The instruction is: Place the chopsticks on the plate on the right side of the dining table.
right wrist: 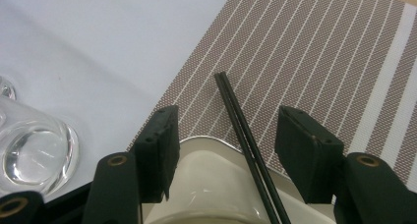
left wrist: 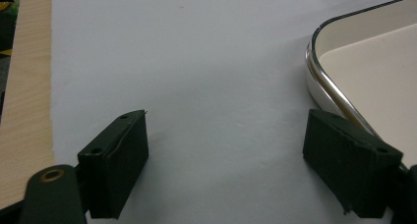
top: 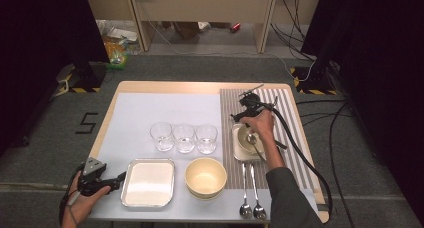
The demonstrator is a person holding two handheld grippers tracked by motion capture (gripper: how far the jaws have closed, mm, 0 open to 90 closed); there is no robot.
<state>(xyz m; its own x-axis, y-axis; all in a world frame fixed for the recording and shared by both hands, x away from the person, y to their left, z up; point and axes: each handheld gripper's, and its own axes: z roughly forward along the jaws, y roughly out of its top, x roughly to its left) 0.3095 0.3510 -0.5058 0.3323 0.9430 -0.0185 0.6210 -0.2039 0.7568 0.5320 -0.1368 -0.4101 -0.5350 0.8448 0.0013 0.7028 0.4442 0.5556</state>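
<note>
My right hand-held gripper (right wrist: 223, 150) half open, empty, jaws astride black chopsticks (right wrist: 241, 130) lying across small cream bowl (right wrist: 211, 184) on striped mat. Risk: off-centre closing rolls sticks off rim.

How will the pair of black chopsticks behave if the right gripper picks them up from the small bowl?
The chopsticks look thin, stiff and smooth, so they may slip or spread apart between the pads. They rest slanted across the small bowl rim, so a nudge could probably roll them off. The right gripper stands open around them.
</note>
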